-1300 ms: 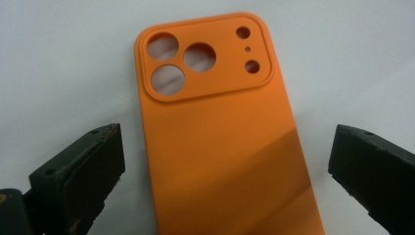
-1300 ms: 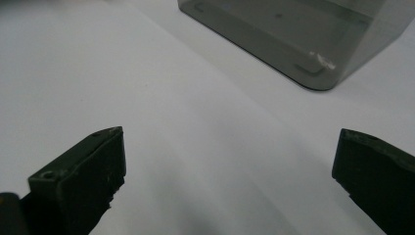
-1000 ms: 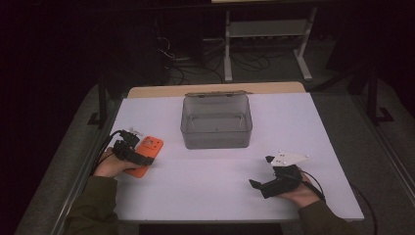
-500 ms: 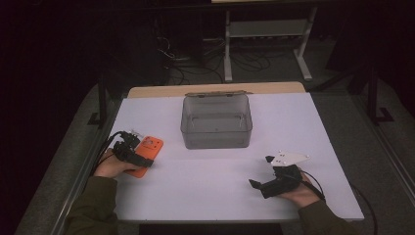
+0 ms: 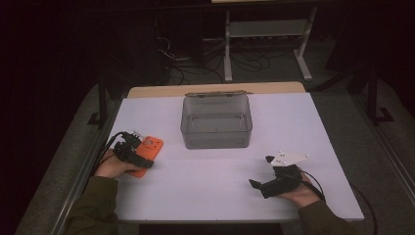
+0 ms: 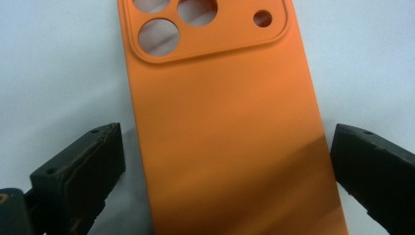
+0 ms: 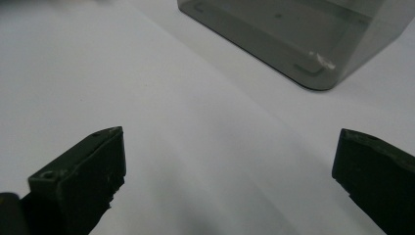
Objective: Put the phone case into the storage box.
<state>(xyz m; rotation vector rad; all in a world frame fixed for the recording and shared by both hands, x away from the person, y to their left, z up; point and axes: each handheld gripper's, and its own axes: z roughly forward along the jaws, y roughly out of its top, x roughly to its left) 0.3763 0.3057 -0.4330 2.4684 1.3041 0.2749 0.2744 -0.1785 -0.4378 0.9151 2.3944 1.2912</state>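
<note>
Orange silicone marks the phone case (image 6: 230, 127), which lies flat on the white table (image 5: 205, 186) at its left side, camera cut-outs pointing away from the person. In the left gripper view the left gripper (image 6: 227, 161) has its jaws spread wide, one on each side of the case's lower half, neither clearly touching it. At the right side of the table, well apart from the case, the right gripper (image 7: 227, 166) rests over bare table with its jaws spread too, holding nothing. Between and beyond both stands a clear grey plastic box (image 5: 216, 121), open at the top.
</note>
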